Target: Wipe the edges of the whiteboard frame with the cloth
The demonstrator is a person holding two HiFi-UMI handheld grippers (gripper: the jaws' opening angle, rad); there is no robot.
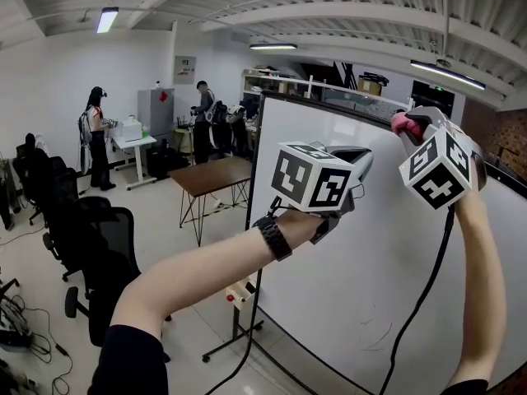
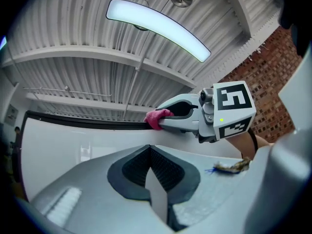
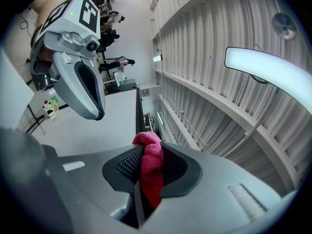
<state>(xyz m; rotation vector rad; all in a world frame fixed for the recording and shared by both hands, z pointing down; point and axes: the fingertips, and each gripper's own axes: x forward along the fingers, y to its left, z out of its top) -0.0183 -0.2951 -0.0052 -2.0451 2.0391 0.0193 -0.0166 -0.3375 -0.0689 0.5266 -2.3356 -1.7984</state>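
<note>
The whiteboard [image 1: 387, 270] stands at the right, with its dark top frame edge [image 1: 329, 105] running away to the left. A pink cloth [image 1: 403, 124] is pinched in my right gripper [image 1: 409, 123], which is shut on it and holds it against that top edge. In the right gripper view the cloth [image 3: 152, 162] bulges from the jaws right at the frame edge [image 3: 138, 111]. My left gripper [image 1: 362, 161] is shut with nothing in it and hovers in front of the board, just left of and below the right one. The left gripper view shows the cloth [image 2: 157, 117] touching the frame [image 2: 73, 121].
A brown table [image 1: 218, 175] and black office chairs [image 1: 95, 249] stand on the floor to the left. Two people [image 1: 97, 134] work at the far wall. The board's stand carries a small tray [image 1: 240, 291]. A black cable [image 1: 422, 299] hangs from my right gripper.
</note>
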